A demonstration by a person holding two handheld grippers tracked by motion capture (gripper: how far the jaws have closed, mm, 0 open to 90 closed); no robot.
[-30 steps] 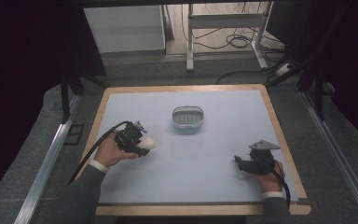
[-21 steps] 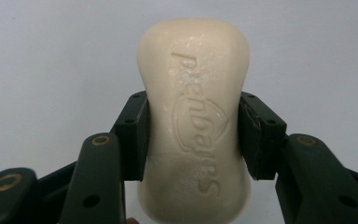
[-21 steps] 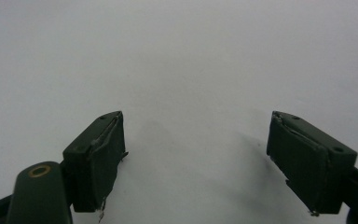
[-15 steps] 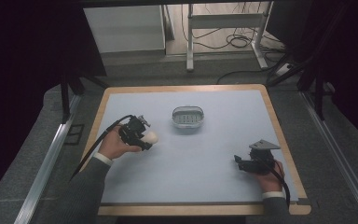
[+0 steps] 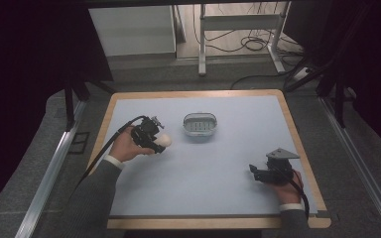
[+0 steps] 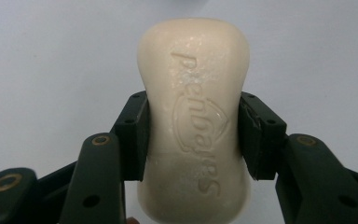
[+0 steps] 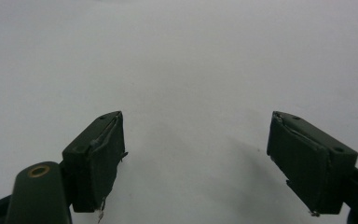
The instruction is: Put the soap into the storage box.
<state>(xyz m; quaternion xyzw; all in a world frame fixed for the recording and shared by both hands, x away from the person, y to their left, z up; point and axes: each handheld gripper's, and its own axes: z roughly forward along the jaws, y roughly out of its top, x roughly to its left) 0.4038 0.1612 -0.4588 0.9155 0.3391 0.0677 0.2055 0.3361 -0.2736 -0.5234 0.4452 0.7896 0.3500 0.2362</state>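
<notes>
My left hand-held gripper (image 5: 155, 140) was clamped on the bar of soap (image 6: 195, 116), both pads pressing its long sides around the middle, embossed face toward the camera. In the high view the soap (image 5: 163, 141) sat in the jaws above the table (image 5: 218, 183), left of the soap dish (image 5: 200, 124) and apart from it. My read: carry step, soap picked, not yet placed. My right hand-held gripper (image 7: 200, 163) was parked low over bare table near the right edge, jaws wide apart, nothing between them. Next move likely needed the left one taken across over the dish, soap lined up with the tray's long side, lowered in, then released. Risk: a smooth bar could slip in the pads.
</notes>
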